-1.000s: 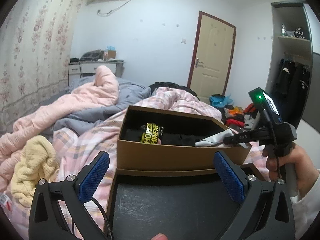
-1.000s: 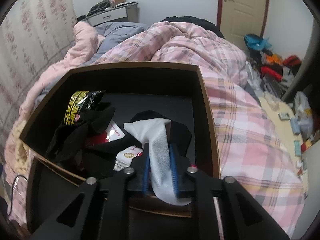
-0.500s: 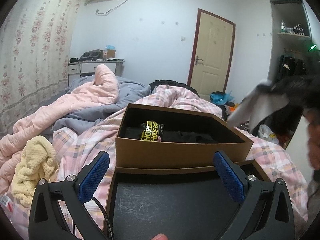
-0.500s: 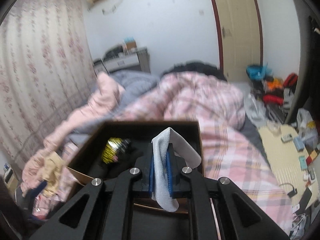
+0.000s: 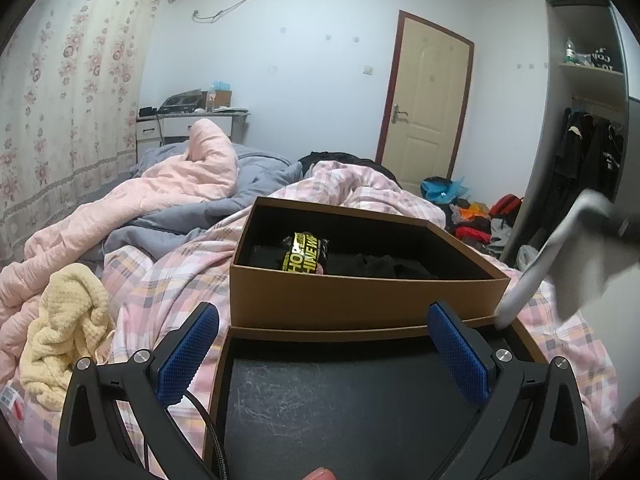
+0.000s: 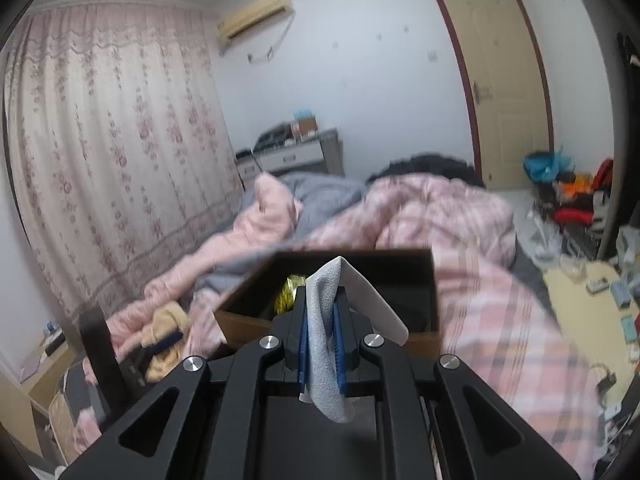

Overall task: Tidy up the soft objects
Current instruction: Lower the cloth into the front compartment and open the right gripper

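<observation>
The right gripper (image 6: 320, 332) is clamped tight on a grey sock (image 6: 326, 344), its blue pads squeezing the cloth near the middle so that one end flops over the top and the other hangs below. In the left wrist view the same sock (image 5: 560, 264) shows as a blurred grey strip in the air off the right corner of the brown box (image 5: 360, 296), clear of its rim. The left gripper (image 5: 324, 356) stands wide open with nothing between its fingers, poised over the black lid (image 5: 340, 408) that lies just in front of the box.

The sock looks light and limp; it will drape and swing, not hold a shape (a pinch at one spot is enough). Taking the dangling end with the free gripper would probably let it be stretched flat. Dark clothes, possibly more socks, lie in the box.
</observation>
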A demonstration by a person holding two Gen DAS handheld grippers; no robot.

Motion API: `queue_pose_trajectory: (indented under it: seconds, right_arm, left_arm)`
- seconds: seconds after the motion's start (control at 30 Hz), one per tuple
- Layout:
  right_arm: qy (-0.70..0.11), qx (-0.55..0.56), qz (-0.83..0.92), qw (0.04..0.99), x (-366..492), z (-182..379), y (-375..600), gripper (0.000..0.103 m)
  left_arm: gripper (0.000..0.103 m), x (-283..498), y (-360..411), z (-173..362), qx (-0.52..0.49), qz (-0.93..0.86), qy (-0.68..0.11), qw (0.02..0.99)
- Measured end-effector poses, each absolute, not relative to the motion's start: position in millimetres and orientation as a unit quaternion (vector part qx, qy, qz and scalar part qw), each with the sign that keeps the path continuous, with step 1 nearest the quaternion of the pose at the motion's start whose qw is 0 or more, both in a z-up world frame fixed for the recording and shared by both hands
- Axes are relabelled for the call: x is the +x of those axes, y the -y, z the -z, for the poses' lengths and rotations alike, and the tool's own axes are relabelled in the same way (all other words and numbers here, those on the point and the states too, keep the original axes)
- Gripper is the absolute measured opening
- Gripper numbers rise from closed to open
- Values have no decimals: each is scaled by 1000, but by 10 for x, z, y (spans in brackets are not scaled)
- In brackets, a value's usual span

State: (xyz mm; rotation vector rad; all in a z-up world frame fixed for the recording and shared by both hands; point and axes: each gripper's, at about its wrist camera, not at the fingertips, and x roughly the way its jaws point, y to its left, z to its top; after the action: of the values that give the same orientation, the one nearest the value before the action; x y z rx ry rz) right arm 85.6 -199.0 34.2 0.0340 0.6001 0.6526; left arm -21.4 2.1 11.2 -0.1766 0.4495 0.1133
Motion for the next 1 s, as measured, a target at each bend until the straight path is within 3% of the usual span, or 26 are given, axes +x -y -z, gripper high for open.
queue_pose_trajectory:
  seconds: [0.47, 0.77, 0.83, 0.9, 0.97, 1.0]
  right_arm:
    - [-442, -30, -295, 847, 1509, 726, 1602, 8]
    - [-466, -32, -296, 833, 1505, 771, 1671, 9]
    - [-470, -33, -291, 833, 1497, 772, 1694, 19]
    - [-470, -35, -283, 836, 1375, 761, 1702, 50]
    - [-455, -31, -282, 844, 1327, 714, 1728, 75]
    - [-446, -29, -281, 849, 1314, 681, 1744, 82]
  left_arm:
    - [103, -199, 6, -83, -86, -49, -228, 969]
    - [103, -168, 54, -62, -76, -47, -236, 968]
    - [103, -168, 52, -63, -76, -47, -236, 968]
    - [103, -168, 53, -64, -77, -47, -237, 967]
    - [103, -173, 53, -66, -77, -46, -237, 967]
    - [103, -175, 58, -69, -76, -46, -237, 967]
